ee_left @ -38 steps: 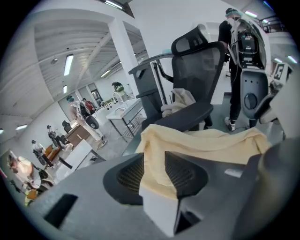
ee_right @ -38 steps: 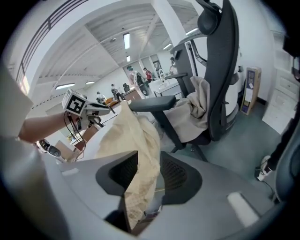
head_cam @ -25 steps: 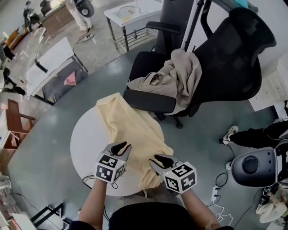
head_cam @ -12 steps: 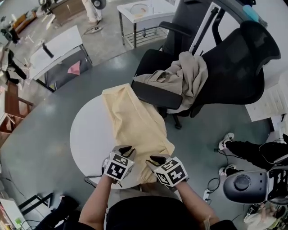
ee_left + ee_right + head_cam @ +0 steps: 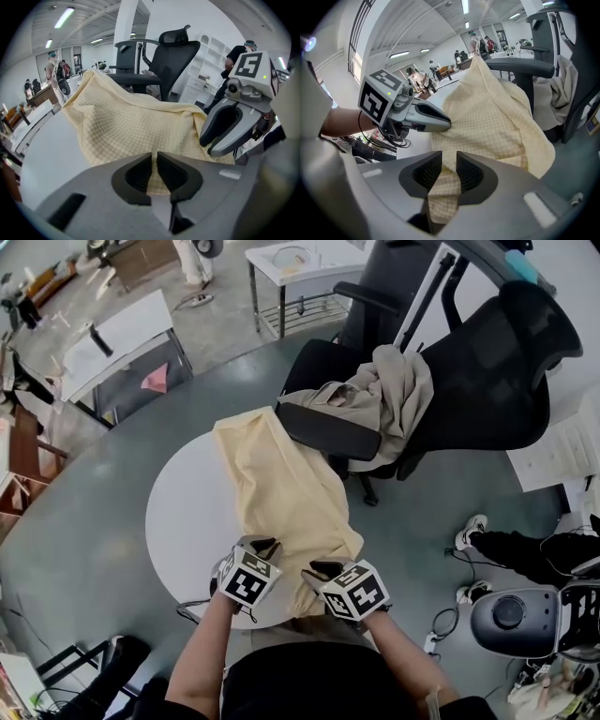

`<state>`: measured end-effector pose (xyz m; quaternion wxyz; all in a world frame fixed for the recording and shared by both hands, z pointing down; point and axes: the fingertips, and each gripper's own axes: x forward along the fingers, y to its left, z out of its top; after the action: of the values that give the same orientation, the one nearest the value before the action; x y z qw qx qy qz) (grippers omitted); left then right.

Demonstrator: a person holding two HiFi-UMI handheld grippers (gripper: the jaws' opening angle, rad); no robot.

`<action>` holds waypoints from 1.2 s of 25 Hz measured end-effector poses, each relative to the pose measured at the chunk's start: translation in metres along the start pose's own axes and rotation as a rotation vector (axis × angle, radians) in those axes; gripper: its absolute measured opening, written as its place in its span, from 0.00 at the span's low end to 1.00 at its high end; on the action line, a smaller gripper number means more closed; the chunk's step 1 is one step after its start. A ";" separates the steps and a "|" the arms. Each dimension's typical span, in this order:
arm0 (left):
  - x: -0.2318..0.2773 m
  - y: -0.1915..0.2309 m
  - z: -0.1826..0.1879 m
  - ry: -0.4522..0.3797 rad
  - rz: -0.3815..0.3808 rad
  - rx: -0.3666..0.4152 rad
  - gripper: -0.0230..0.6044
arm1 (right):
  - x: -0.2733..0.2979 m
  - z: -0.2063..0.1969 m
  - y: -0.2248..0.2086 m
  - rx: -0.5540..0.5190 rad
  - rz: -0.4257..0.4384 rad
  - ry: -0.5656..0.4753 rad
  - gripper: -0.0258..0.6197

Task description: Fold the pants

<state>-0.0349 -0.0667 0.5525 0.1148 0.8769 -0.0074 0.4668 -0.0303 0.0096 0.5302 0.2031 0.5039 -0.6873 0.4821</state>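
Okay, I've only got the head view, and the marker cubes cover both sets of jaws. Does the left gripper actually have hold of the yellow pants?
Observer: Yes. The left gripper view shows the left gripper pinching the near edge of the pants. Its jaws have just been closing.
Operator: And the right one?
Observer: The right gripper has also just been closing. A fold of the fabric runs between its jaws and hangs out below them.
Operator: Anything about the cloth I can't see from up here?
Observer: Up close it isn't plain yellow. Both gripper views show a fine check pattern.
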 end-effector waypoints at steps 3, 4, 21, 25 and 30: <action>-0.004 0.008 -0.006 0.003 -0.004 -0.045 0.09 | 0.004 -0.001 0.006 0.002 0.015 0.007 0.19; -0.006 0.011 -0.009 0.005 0.004 -0.048 0.09 | 0.005 -0.001 0.009 0.001 0.022 0.007 0.19; -0.046 0.080 -0.048 0.054 0.131 -0.068 0.09 | 0.001 0.002 0.043 -0.025 0.055 -0.041 0.21; -0.046 0.065 -0.038 0.044 0.177 0.053 0.05 | 0.010 -0.008 0.042 -0.020 0.000 0.002 0.30; -0.065 0.042 -0.023 -0.105 0.183 0.002 0.05 | 0.019 -0.012 0.045 -0.008 -0.043 0.036 0.34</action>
<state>-0.0951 -0.1087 0.5200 0.0702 0.8959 -0.0928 0.4288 -0.0807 0.0115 0.5295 0.2279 0.5090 -0.6744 0.4838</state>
